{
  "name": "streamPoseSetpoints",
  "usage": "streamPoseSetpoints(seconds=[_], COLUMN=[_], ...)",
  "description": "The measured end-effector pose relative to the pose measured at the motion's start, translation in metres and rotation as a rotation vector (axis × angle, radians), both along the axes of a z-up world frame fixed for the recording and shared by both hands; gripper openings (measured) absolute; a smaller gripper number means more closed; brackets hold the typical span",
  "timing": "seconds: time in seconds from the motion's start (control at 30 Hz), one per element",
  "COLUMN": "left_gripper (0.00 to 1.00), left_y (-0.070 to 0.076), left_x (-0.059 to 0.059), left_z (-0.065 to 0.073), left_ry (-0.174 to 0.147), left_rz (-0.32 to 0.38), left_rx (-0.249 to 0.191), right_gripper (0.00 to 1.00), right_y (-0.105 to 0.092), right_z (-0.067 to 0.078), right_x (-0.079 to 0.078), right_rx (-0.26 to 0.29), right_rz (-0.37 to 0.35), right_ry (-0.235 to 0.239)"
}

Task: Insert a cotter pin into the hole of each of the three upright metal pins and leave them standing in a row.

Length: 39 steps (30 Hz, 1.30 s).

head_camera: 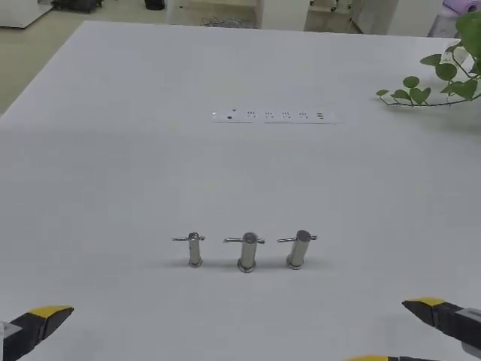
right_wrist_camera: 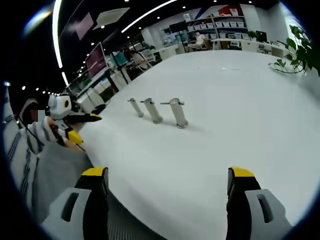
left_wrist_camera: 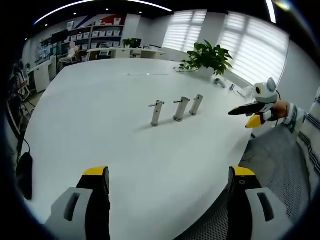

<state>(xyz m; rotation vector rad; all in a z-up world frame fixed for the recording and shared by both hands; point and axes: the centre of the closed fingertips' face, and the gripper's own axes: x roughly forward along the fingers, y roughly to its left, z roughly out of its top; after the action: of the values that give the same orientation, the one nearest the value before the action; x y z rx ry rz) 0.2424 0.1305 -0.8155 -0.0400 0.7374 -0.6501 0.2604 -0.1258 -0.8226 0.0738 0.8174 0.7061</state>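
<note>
Head view, upright metal pins (head_camera: pixel 246 254), cotter pins (head_camera: pixel 243 240) inserted

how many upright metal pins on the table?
3, in a row on the table: left pin, middle pin, right pin. Each has a cotter pin through its top. None seems hidden.

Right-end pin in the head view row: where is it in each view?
Head view: right-end pin, right of the row, lower centre.
Left gripper view: farthest of the three, row's right end.
Right gripper view: nearest, largest one, row's right end.
Shared landmark: the leafy plant.
</note>
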Motion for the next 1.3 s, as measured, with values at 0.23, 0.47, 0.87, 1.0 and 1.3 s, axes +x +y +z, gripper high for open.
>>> streamPoseSetpoints(seconds=[0.23,0.47,0.87,1.0,1.3], left_gripper=[0.99,0.99,0.98,0.97,0.95], left_y=[0.004,0.009,0.014,0.016,0.018], left_x=[-0.003,-0.001,0.001,0.003,0.004], left_z=[-0.007,-0.008,-0.01,-0.01,-0.008], left_ry=[0.016,0.007,0.004,0.005,0.0], left_rz=[0.019,0.062,0.1,0.105,0.107], left_rx=[0.022,0.016,0.012,0.012,0.012], right_gripper=[1.0,1.0,1.0,1.0,0.99], right_y=[0.001,0.002,-0.016,-0.019,-0.023], right_z=[-0.005,-0.009,-0.013,-0.014,-0.009], right_x=[0.002,0.002,0.003,0.003,0.006], right_rx=[-0.02,-0.051,-0.072,-0.079,-0.103], right_rz=[-0.011,-0.012,-0.088,-0.097,-0.096], right_ry=[0.01,0.016,0.015,0.021,0.011])
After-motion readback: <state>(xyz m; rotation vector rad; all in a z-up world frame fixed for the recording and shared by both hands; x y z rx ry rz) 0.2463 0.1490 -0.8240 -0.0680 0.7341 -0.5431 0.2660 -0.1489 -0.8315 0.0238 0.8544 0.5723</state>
